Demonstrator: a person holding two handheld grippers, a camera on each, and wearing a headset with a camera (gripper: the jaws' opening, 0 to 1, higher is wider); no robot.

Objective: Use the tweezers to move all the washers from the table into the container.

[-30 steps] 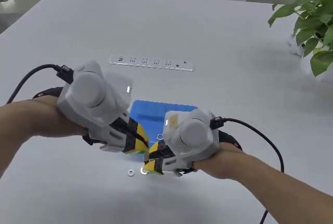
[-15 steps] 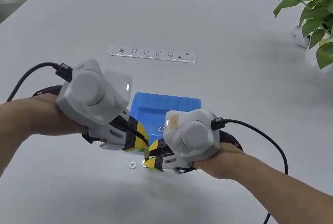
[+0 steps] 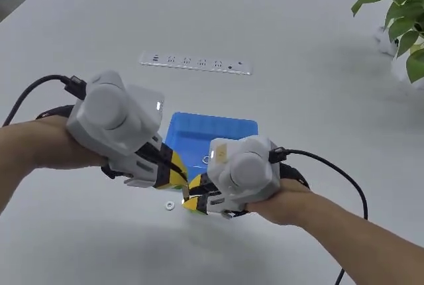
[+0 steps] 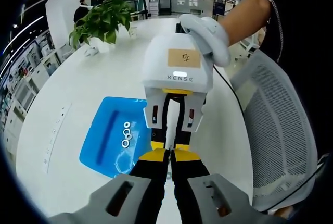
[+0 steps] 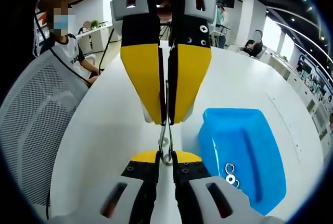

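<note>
Washers (image 4: 126, 133) lie clustered in the blue container (image 4: 104, 146), centre-left in the left gripper view. One loose washer (image 3: 170, 204) rests on the desk (image 3: 298, 99), just below the tools in the head view. Left tool (image 4: 169, 156) and right tool (image 5: 166, 157) meet nose to nose, each pinched tight on the tweezers (image 5: 165, 125). A power strip (image 3: 195, 63) lies above, a plant (image 3: 397, 13) upper right.

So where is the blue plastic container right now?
In the head view the blue plastic container sits on the white table just beyond the left gripper and right gripper, short of the white power strip.
</note>
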